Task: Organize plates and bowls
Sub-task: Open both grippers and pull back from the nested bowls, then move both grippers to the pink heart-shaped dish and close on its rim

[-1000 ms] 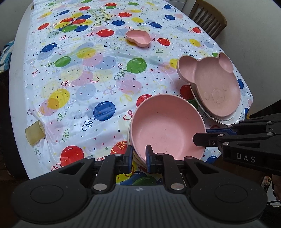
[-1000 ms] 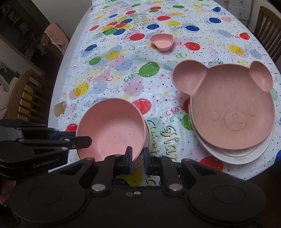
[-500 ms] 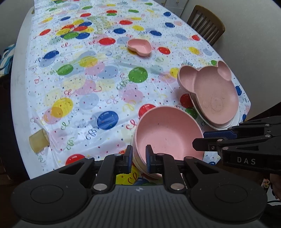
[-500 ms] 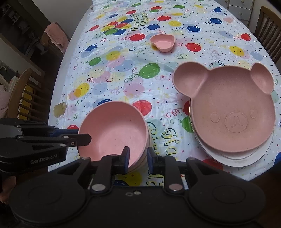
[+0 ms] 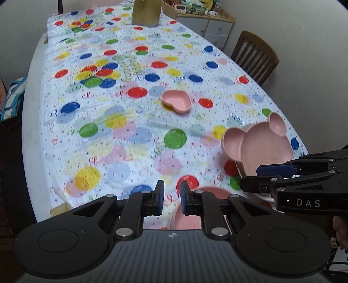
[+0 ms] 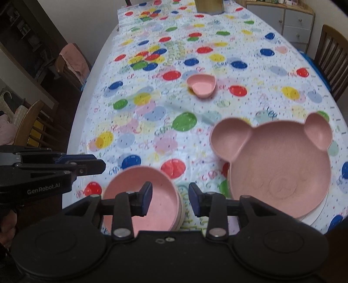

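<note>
A round pink bowl (image 6: 159, 202) tops a short stack of bowls at the table's near edge; in the left wrist view only its far rim (image 5: 212, 191) shows. A pink bear-face plate (image 6: 282, 165) (image 5: 261, 148) lies on a white plate (image 6: 315, 219) to the right. Farther out sits a small pink heart-shaped bowl (image 5: 177, 102) (image 6: 202, 86). My left gripper (image 5: 170, 197) (image 6: 95, 164) hovers above the bowl's left side, shut with nothing in it. My right gripper (image 6: 170, 191) (image 5: 250, 180) hangs over the bowl's right rim, its jaws opening, nothing between them.
A balloon-print cloth (image 5: 130, 130) covers the long table. A tan object (image 5: 145, 13) stands at the far end. Wooden chairs stand at the right (image 5: 254, 56) and left (image 6: 32, 128). A yellowish cup (image 5: 57, 212) sticks out at the near left edge.
Both grippers have lifted and drawn back from the pink bowl, so it sits lower in both views. The right jaws have spread wider. The left jaws look unchanged.
</note>
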`<state>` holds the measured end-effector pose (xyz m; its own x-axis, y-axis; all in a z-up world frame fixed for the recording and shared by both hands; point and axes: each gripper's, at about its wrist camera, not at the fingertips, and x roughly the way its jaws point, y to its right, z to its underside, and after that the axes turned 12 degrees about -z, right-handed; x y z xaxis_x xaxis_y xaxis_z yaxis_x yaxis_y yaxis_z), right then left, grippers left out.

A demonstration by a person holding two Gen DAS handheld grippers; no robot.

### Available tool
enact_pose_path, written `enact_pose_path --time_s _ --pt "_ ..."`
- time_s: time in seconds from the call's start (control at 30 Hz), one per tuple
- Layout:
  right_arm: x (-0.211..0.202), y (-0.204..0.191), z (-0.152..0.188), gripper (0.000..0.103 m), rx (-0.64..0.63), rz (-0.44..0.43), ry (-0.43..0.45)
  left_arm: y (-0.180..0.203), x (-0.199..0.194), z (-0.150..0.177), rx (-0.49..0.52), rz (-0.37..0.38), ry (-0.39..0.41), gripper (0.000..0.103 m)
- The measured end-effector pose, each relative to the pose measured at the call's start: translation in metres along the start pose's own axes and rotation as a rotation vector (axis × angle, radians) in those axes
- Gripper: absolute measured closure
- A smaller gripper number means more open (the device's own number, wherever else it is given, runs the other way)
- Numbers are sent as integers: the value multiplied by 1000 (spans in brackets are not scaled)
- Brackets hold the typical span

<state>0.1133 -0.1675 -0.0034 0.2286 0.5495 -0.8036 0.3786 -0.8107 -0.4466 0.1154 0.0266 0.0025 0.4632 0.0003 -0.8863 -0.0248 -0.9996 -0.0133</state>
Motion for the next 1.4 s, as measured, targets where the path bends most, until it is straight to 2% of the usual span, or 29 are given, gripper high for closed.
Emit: enact_pose_path --time_s 0.3,0.5,0.6,0.7,0.77,1.07,1.4 --pt "-7 13 -38 58 -43 9 49 13 10 -45 -54 -19 55 88" --pt "-7 31 -65 50 -68 13 68 20 27 -73 -112 -32 73 79" --pt "-7 42 -79 42 -84 12 78 22 37 -86 -144 -56 78 68" --pt "-5 52 -92 39 -96 8 79 26 46 -98 -174 -81 89 43" --pt "-3 59 -100 32 -100 1 76 27 53 -105 -193 -94 95 34" --pt "18 93 -136 14 -121 -10 64 35 96 -130 -229 -182 67 33" --pt "59 133 -174 16 -96 6 35 29 149 -143 -277 -221 9 33"
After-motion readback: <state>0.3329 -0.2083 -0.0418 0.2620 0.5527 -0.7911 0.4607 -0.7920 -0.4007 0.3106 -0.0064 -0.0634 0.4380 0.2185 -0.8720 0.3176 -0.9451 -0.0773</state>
